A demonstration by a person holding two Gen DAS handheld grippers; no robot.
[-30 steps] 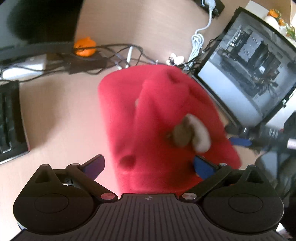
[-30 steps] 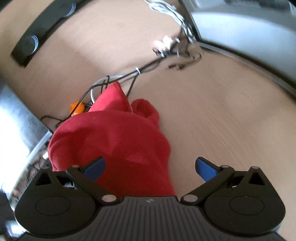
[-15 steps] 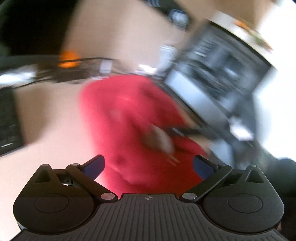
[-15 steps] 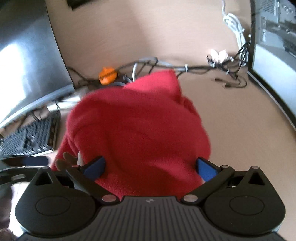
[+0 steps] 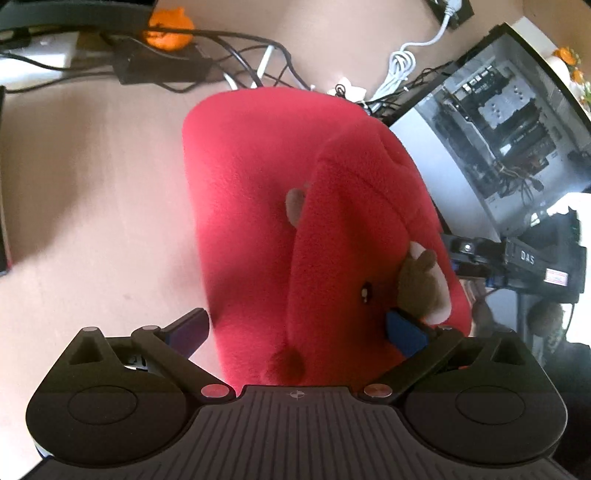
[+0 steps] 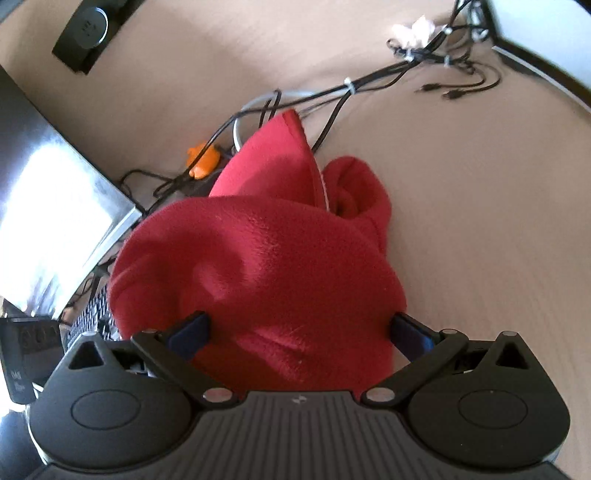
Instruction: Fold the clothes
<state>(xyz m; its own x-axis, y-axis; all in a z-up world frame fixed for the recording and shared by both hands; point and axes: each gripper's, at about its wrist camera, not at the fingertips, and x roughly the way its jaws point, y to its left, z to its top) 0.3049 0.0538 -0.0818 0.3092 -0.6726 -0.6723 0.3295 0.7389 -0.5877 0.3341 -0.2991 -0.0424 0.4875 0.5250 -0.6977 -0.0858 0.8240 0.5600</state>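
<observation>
A red fleece garment (image 5: 258, 192) lies bunched on the beige desk (image 5: 92, 192). One layer is folded over its right half, and a brown and white plush patch (image 5: 424, 284) shows at that edge. My left gripper (image 5: 297, 332) is open just above the near end of the fleece, its blue fingertips (image 5: 406, 334) wide apart with cloth between them. In the right wrist view the same garment (image 6: 258, 258) heaps up with a pointed corner (image 6: 284, 147) at the far side. My right gripper (image 6: 300, 334) is open too, and the heap fills the gap between its fingers.
Black cables (image 5: 229, 40), an orange object (image 5: 168, 31) and a white cord (image 5: 402, 62) lie behind the garment. An open computer case (image 5: 498, 122) stands on the right. A keyboard (image 6: 88, 314), a silver panel (image 6: 48, 206) and a black box (image 6: 86, 31) show in the right wrist view.
Both cameras swung and blurred half a second ago and are now steady. The red fleece sits closer between both pairs of fingers. The plush patch has shifted to the right edge under a folded layer.
</observation>
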